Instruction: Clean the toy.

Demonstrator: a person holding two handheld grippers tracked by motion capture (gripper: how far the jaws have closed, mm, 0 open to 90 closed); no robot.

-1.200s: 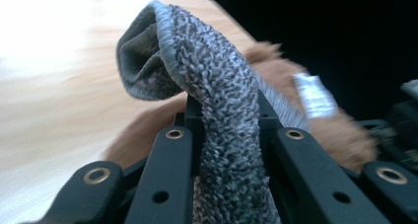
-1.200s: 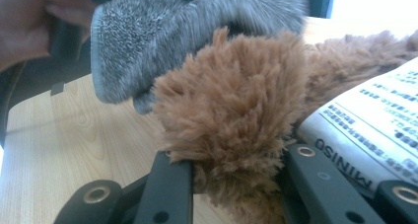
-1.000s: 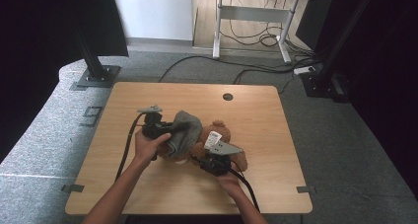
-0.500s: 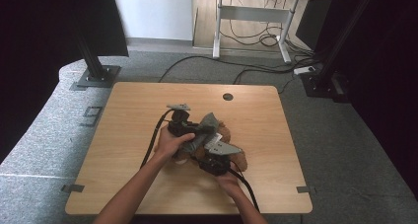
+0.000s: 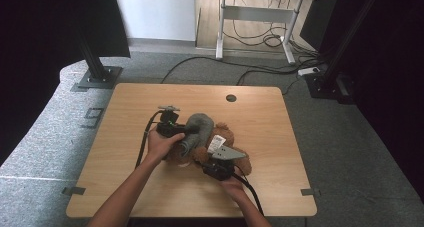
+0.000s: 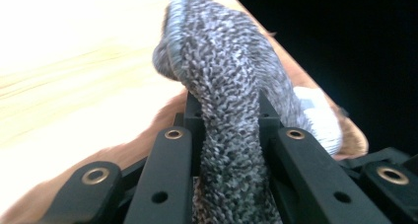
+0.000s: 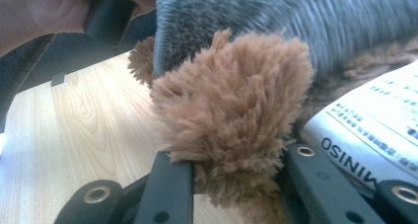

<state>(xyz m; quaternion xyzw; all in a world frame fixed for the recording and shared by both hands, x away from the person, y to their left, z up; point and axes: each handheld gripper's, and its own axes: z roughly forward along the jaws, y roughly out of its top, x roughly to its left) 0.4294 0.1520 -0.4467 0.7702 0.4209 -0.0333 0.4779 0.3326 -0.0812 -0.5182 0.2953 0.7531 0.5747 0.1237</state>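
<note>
Hand-held gripper work first: our left hand-held gripper (image 5: 186,131) is clamped on a grey knitted sock (image 5: 196,132), and in the left gripper view the knit fabric (image 6: 224,100) is pinched tight between the two black jaws and bulges out above them. Our right hand-held gripper (image 5: 214,159) is clenched on a fluffy limb of the brown plush toy (image 5: 227,137); in the right gripper view that tuft of brown fur (image 7: 231,110) sits squeezed between the jaws, with the grey sock just behind it.

Going by size, we start with the wooden desk (image 5: 150,102), which carries everything. The plush toy lies near the middle of the desk, a little toward its near edge, and the sock is draped over the toy's left part. A white printed label (image 5: 216,143) hangs from the toy beside our right hand-held gripper; the right gripper view shows its printed text (image 7: 369,130). A small round hole (image 5: 231,98) sits in the desktop near the far edge.
</note>
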